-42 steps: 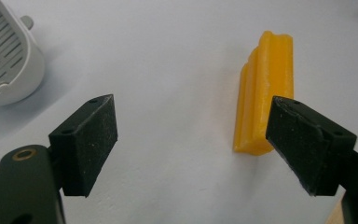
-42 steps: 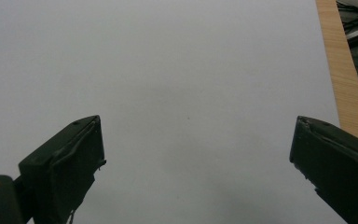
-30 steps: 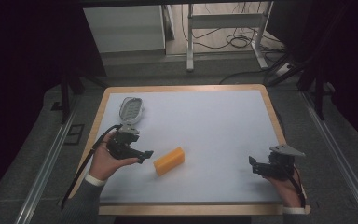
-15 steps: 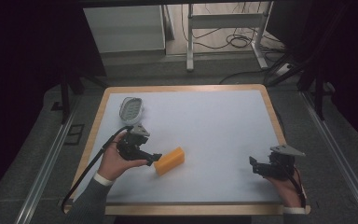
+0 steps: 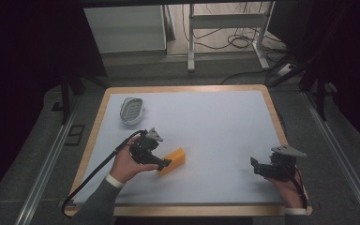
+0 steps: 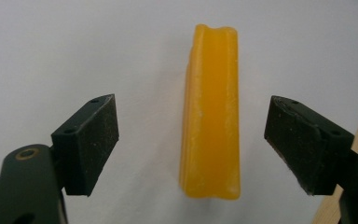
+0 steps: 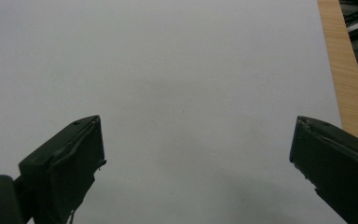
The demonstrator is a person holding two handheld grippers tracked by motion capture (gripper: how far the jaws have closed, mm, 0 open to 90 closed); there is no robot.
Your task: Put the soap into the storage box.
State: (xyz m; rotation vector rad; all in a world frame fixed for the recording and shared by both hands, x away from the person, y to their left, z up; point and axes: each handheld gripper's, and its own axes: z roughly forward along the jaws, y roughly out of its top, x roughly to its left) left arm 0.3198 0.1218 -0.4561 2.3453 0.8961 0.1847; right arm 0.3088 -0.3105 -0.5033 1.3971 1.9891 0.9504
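Down on the pale table (image 5: 215, 122), the yellow block (image 5: 173, 161) lay a little toward seven o'clock from the middle of the sheet, its long axis running roughly from eight o'clock up to two o'clock in the high view. At its eight-o'clock end sat the left gripper (image 5: 163, 163), held in the person's left hand (image 5: 127, 165), its tips touching or very nearly touching the block there — that view was too small to settle which. From the left gripper view the matter was plainer: the block (image 6: 211, 112) stood lengthwise toward twelve o'clock, centred in the gap of the left gripper (image 6: 193, 149), and the jaws were spread wide on either side of its near end, each pad well clear of the yellow faces, gripping nothing. A shallow groove ran along the block's top.

Well apart, near the table's four-o'clock corner, the right gripper (image 5: 255, 165) rested in the right hand (image 5: 288, 187), pointing toward nine o'clock. In the right gripper view its jaws stood wide apart with bare sheet between them — the right gripper (image 7: 196, 158) held nothing, and the wooden edge (image 7: 345, 70) of the table ran along at two o'clock.

A white oval dish (image 5: 132, 111) lay near the table's ten-o'clock corner, well away from the block.
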